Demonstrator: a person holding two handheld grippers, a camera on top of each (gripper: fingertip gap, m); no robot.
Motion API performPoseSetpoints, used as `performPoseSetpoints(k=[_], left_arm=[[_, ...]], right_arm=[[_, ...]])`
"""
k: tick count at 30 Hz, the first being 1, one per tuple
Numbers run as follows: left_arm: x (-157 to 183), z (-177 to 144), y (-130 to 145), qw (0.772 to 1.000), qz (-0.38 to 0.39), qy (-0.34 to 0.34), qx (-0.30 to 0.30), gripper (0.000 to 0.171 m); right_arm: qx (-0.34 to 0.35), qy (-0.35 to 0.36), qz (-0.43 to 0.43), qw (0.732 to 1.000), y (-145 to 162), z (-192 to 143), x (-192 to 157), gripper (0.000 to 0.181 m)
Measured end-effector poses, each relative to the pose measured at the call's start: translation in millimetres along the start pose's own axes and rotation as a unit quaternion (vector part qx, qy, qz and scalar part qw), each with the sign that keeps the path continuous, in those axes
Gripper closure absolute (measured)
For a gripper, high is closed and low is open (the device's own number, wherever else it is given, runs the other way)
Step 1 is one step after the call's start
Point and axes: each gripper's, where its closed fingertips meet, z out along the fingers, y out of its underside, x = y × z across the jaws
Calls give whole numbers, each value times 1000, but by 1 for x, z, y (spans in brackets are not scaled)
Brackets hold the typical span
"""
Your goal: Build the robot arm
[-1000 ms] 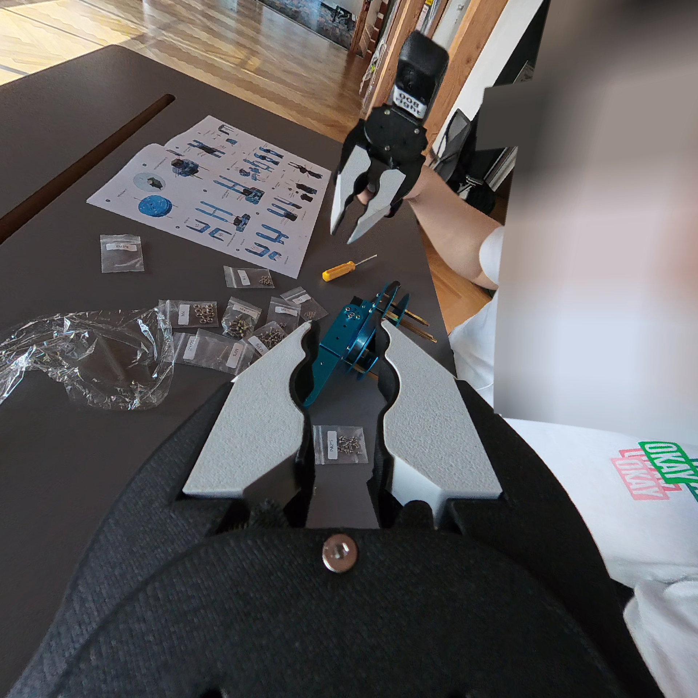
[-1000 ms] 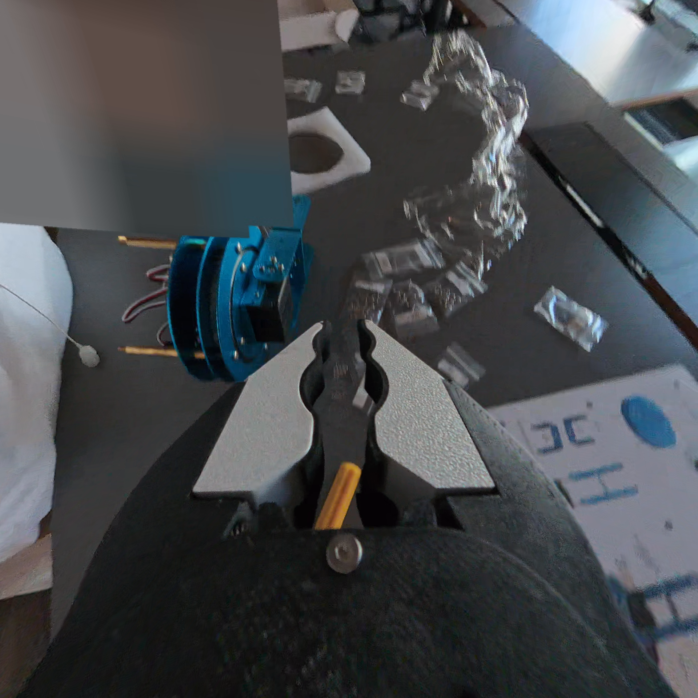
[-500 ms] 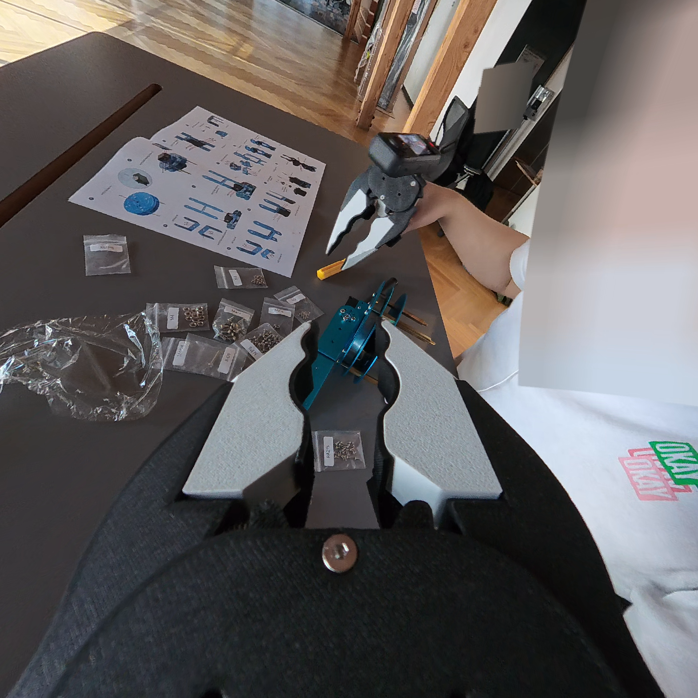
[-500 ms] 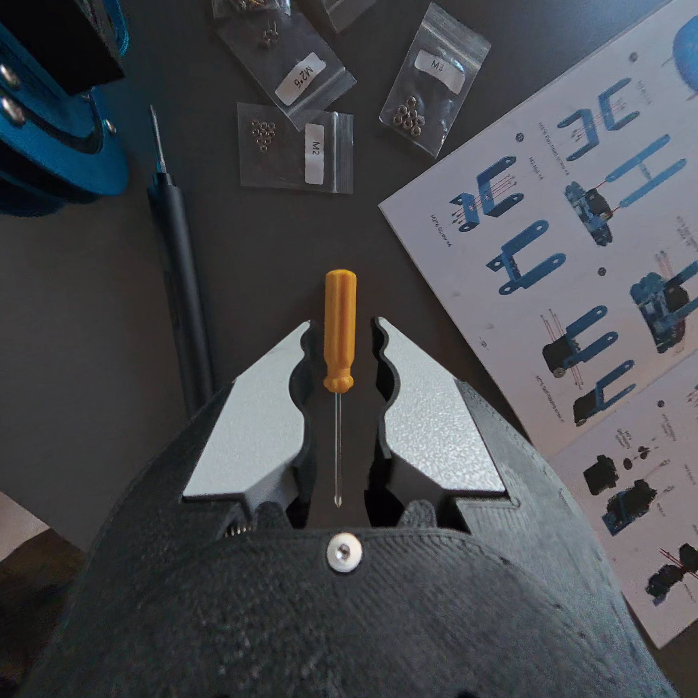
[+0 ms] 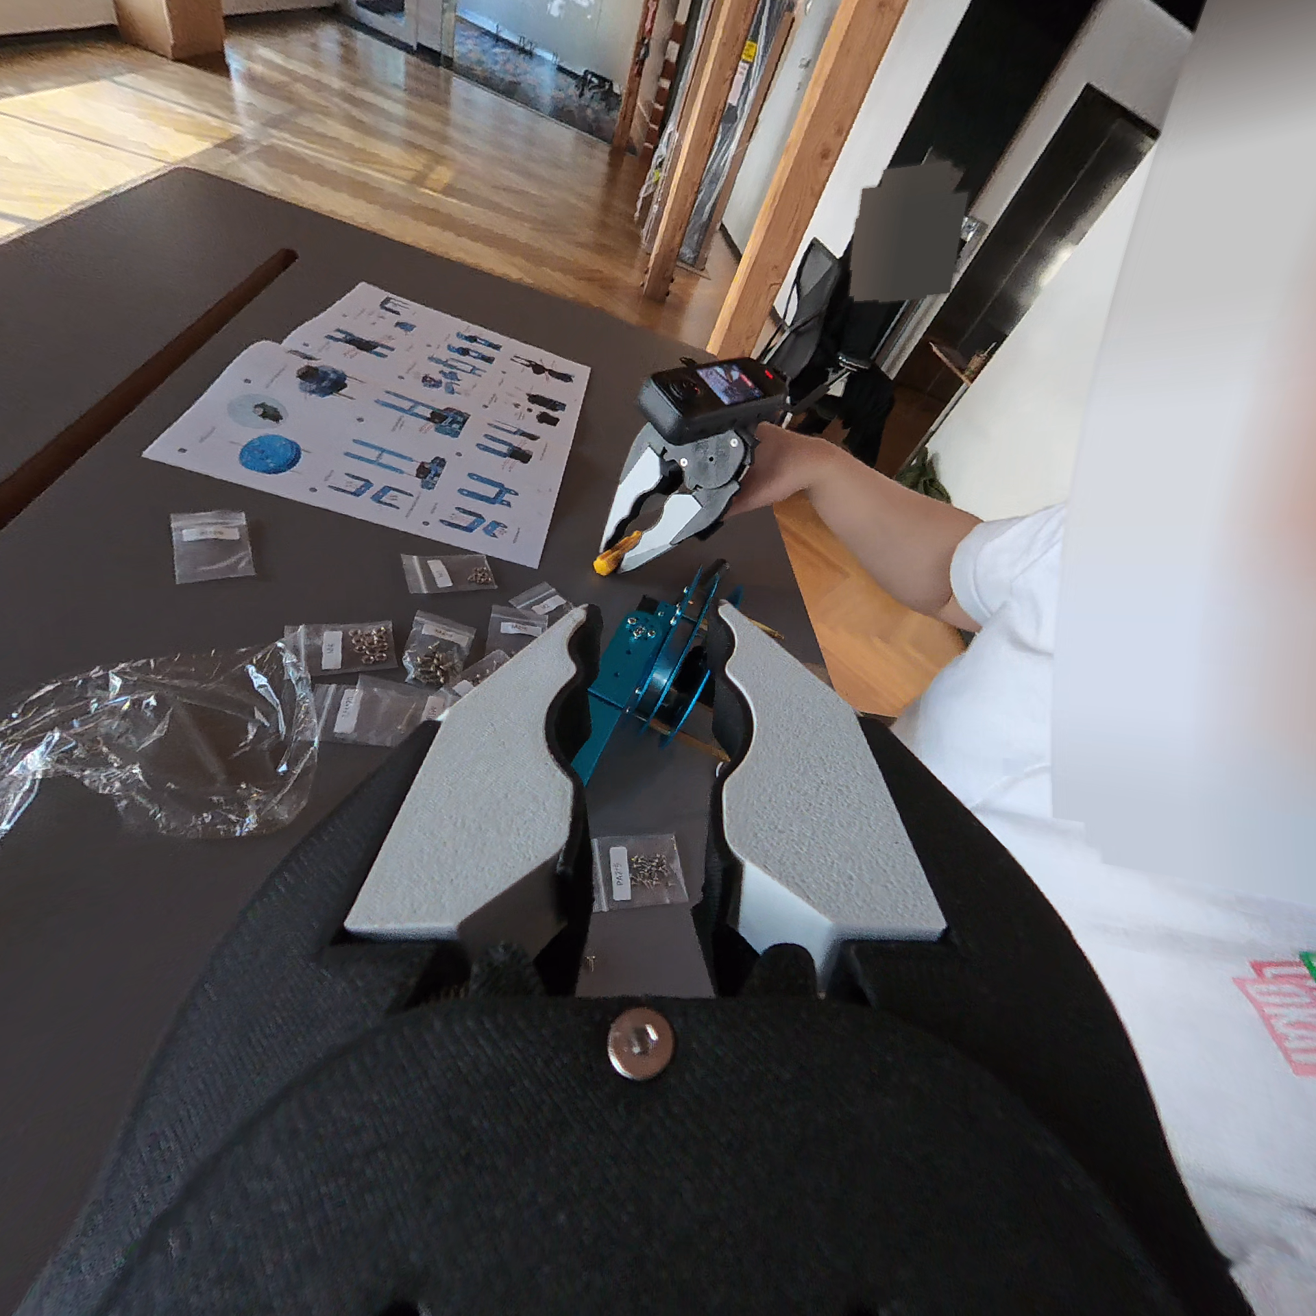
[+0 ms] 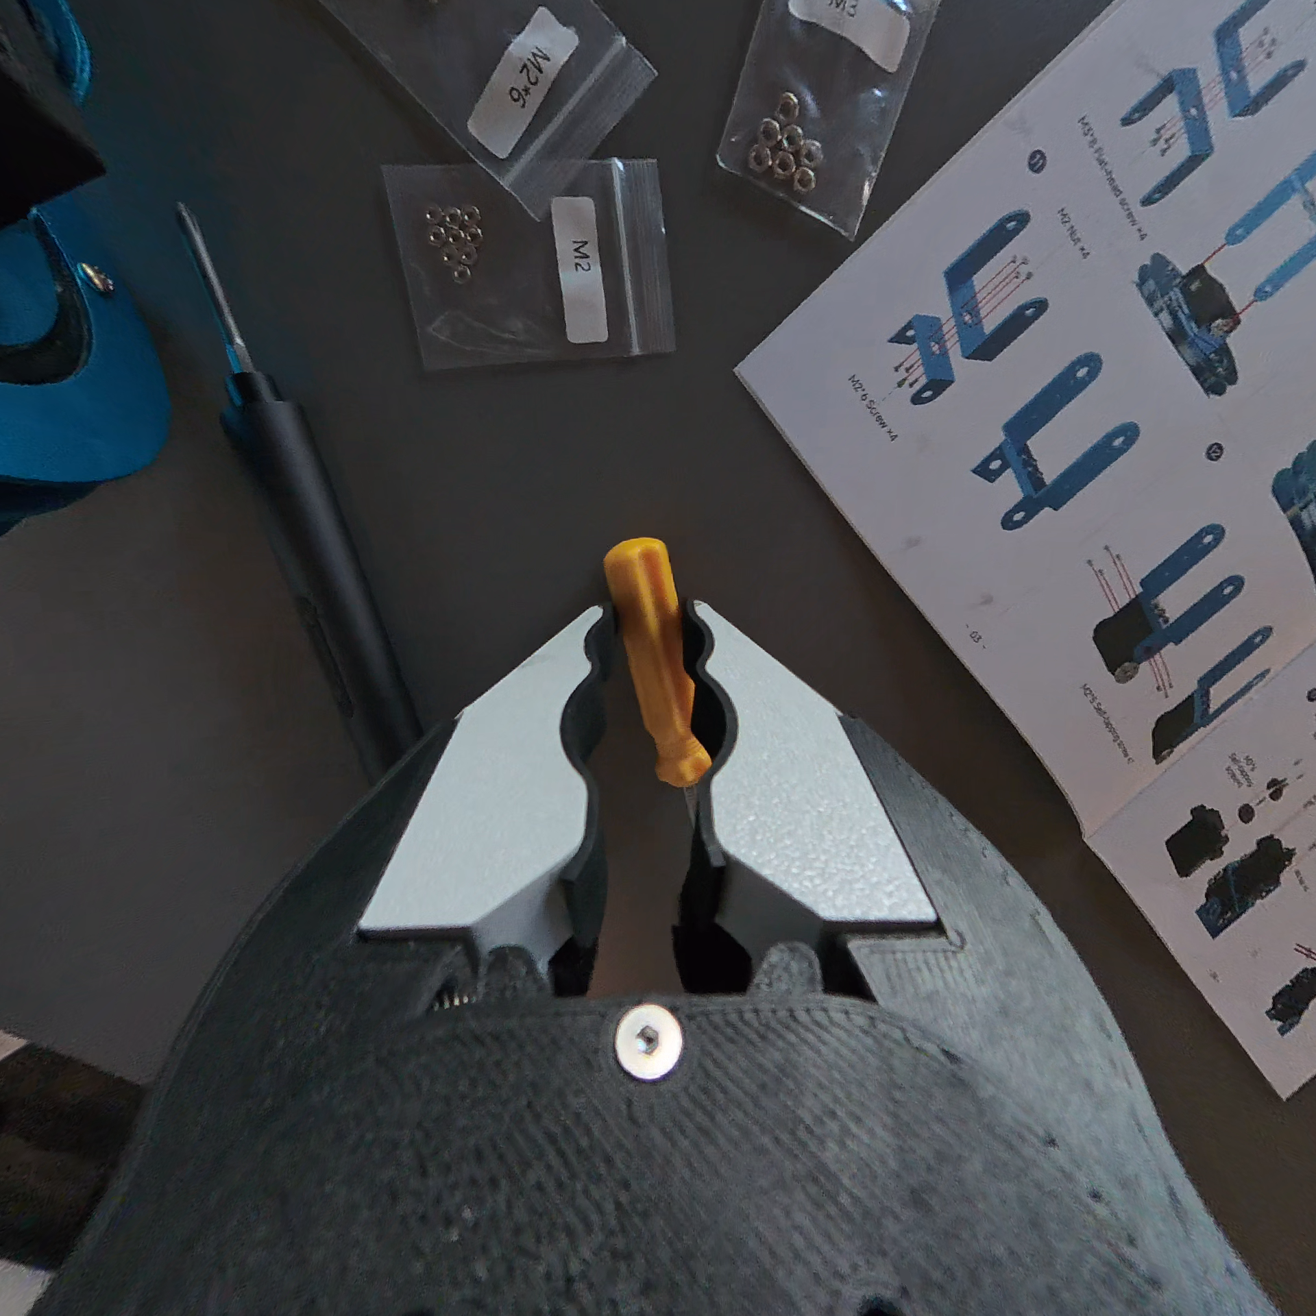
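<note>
My right gripper (image 6: pixel 648 609) is down at the dark table and shut on the handle of a small yellow screwdriver (image 6: pixel 651 641), which sits tilted between the fingertips with its thin shaft running back under the jaws. The left wrist view shows the same grip (image 5: pixel 627 555), with the yellow handle end (image 5: pixel 609 561) poking out. My left gripper (image 5: pixel 651 612) is open and empty above the table. A blue metal assembly (image 5: pixel 641 669) stands just beyond its fingertips. A small clear bag of screws (image 5: pixel 637 869) lies between its fingers.
A black screwdriver (image 6: pixel 313 541) lies left of the yellow one, beside the blue assembly (image 6: pixel 71 399). Several small bags of hardware (image 6: pixel 527 263) and a printed instruction sheet (image 6: pixel 1068 498) lie ahead. Crumpled clear plastic (image 5: pixel 157 740) lies at the left. A person's arm (image 5: pixel 876 527) holds the right gripper. My hands' fingertips stand some 35 cm from each other. My left tips are roughly 15 cm from the blue metal assembly (image 5: pixel 641 669).
My right gripper came down over the yellow screwdriver and closed on its handle, tilting it. My left gripper stayed open and nearly still.
</note>
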Motion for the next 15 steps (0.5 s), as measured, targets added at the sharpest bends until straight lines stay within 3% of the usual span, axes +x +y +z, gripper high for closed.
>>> performPoseSetpoints(k=[4,8,12,15], left_arm=[[-4,1,-5,1000,0,8,12,144],[4,6,-12,999,1,28,34,145],[13,18,-14,999,12,32,30,146],[25,33,-20,998,27,40,35,144]], right_arm=[[-3,54,22,998,4,-10,11,165],[38,138,32,989,-19,-63,30,166],[154,187,40,969,-69,-141,34,166],[336,144,31,930,-128,-205,13,167]])
